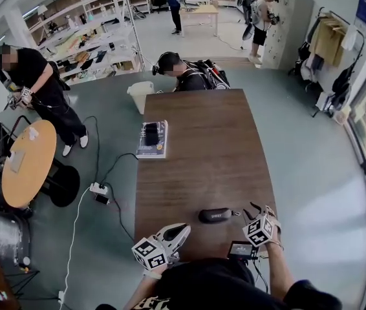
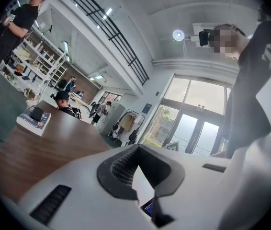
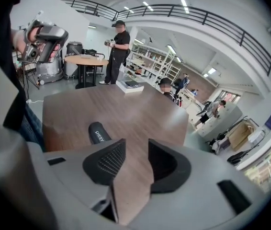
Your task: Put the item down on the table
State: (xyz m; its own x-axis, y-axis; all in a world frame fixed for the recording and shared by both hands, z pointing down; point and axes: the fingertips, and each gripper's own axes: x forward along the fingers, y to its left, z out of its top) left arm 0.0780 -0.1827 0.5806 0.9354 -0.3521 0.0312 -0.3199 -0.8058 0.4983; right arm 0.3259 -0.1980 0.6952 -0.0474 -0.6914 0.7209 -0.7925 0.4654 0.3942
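Observation:
A black oblong case (image 1: 215, 215) lies on the brown table (image 1: 202, 154) near its front edge, with nothing touching it. My right gripper (image 1: 251, 210) hovers just right of the case. In the right gripper view its jaws (image 3: 136, 145) stand apart with only tabletop showing between them, and the case (image 3: 98, 132) sits ahead to the left. My left gripper (image 1: 183, 228) is held low at the front left of the table, tilted upward. Its jaws (image 2: 136, 150) meet at the tips with nothing between them.
A book with a black object on top (image 1: 152, 138) rests on the table's left edge. A small lit device (image 1: 242, 249) sits at the near edge. A person (image 1: 186, 73) sits at the far end. A round wooden table (image 1: 28, 162) and a power strip (image 1: 99, 189) lie to the left.

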